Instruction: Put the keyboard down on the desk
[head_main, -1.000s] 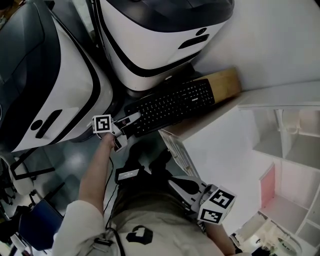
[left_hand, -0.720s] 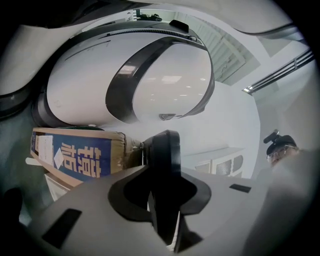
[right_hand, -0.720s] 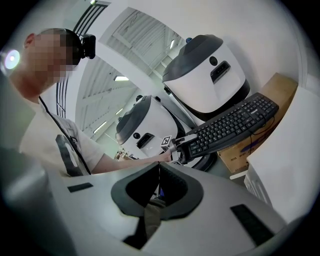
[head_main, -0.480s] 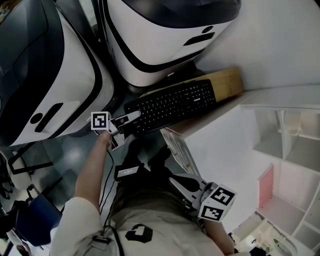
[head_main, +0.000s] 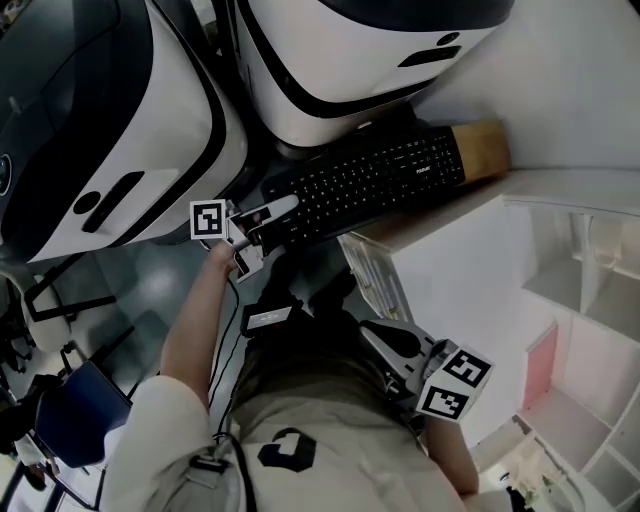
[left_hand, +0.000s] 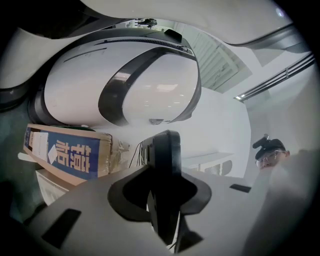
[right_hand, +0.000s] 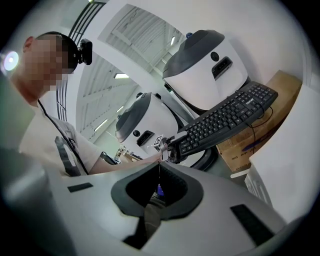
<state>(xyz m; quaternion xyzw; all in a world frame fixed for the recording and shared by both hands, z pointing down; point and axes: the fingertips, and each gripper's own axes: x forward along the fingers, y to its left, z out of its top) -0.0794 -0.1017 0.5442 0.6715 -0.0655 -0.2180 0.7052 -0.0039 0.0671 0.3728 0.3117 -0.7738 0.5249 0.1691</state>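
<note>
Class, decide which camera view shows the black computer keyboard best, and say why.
The head view: the black computer keyboard shows its whole key face from above, the left claw clamped on one end. The right gripper view shows it whole too, but slanted. The left gripper view shows only its dark edge between the jaws.

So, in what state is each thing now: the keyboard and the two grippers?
Keyboard: keys up, held by one end.
Left gripper: shut on the keyboard.
Right gripper: shut, empty.
</note>
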